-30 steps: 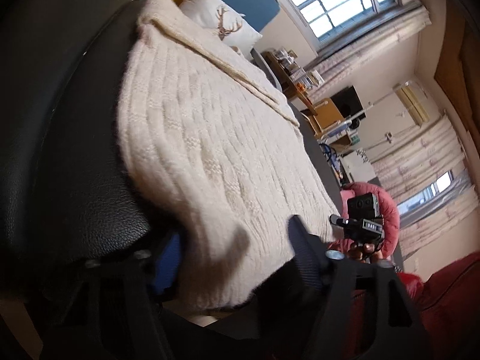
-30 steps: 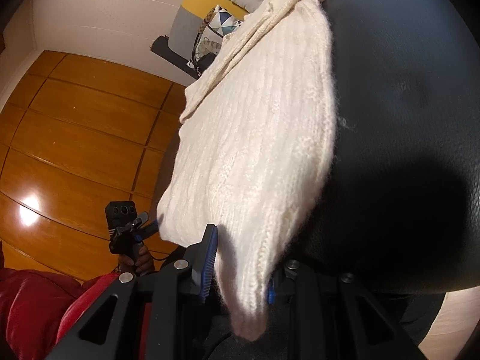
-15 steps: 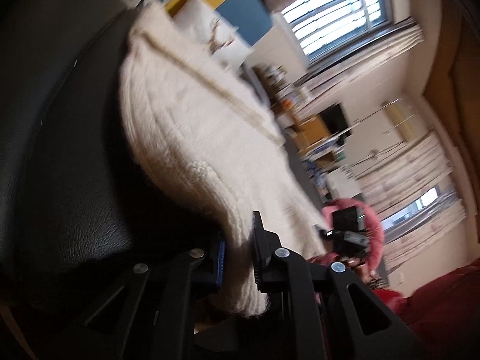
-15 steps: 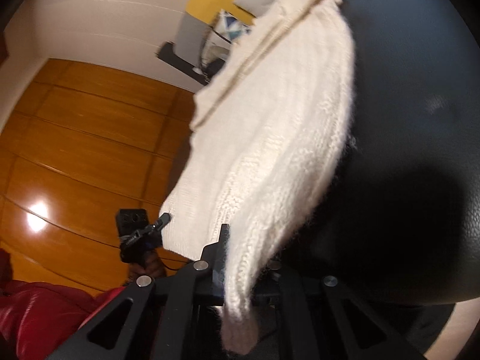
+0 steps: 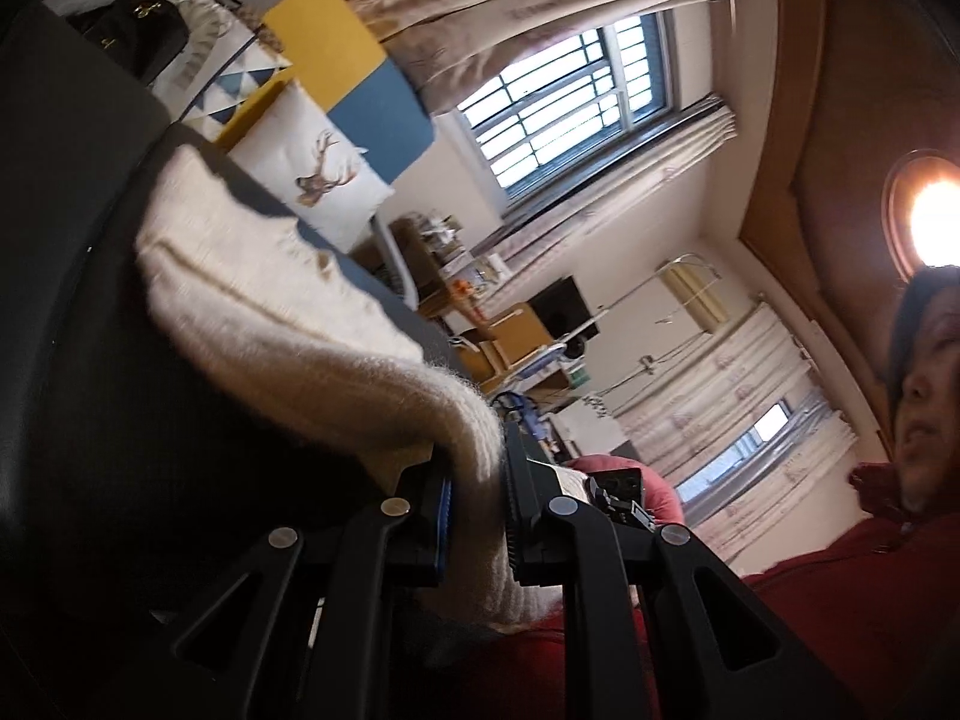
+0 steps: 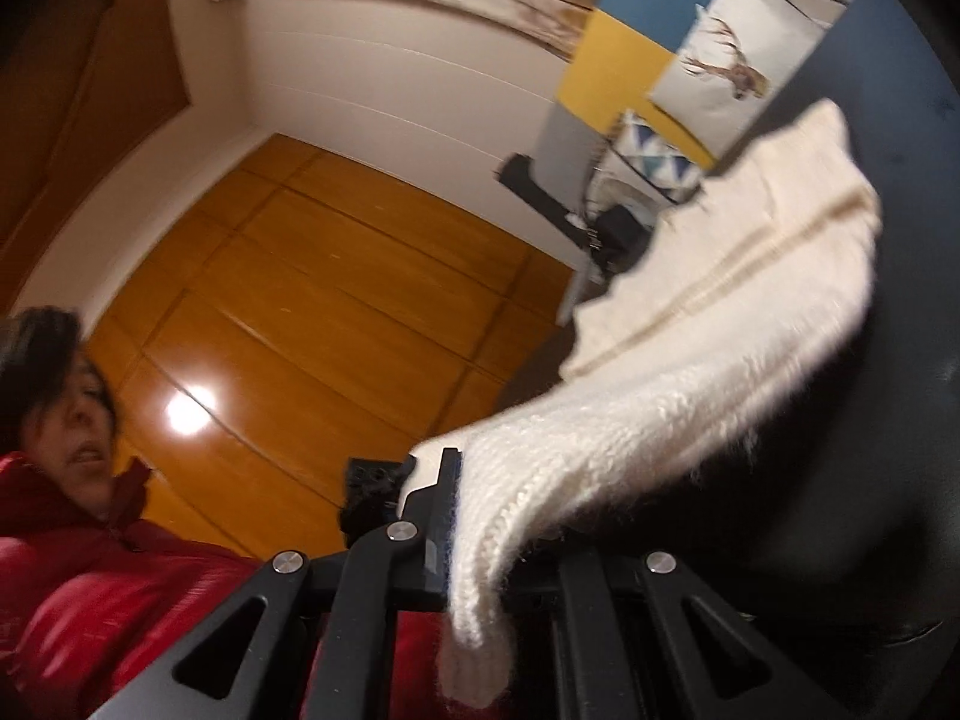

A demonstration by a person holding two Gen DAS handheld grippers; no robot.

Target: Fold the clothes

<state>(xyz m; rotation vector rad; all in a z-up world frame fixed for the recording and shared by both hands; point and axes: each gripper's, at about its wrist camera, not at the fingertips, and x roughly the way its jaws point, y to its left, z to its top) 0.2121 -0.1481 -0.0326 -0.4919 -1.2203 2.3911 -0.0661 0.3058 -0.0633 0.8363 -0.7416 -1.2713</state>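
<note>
Left wrist view: nearest the lens, the left gripper (image 5: 477, 498) is pinching one near corner of the cream sweater (image 5: 252, 294), knit bunched tight between the pads and a flap hanging out below. The jaws have just been closing, and the wool's clearly caught in there. Right wrist view shows the same deal, the right gripper (image 6: 474, 516) clamped on the sweater (image 6: 720, 312) at the other near corner, a tail of hem drooping past the fingers. Holding both corners like that makes sense to me: it keeps the near edge straight so it can be carried over in one go. From the grips the fabric rises and stretches away, and the far end lies on the black leather seat (image 5: 78, 360), toward its far edge, so that end looks like the anchor for the fold. Beyond that, a deer pillow (image 5: 312, 180) sits behind the seat. The person in a red jacket (image 6: 90, 588) is off to the side.
</note>
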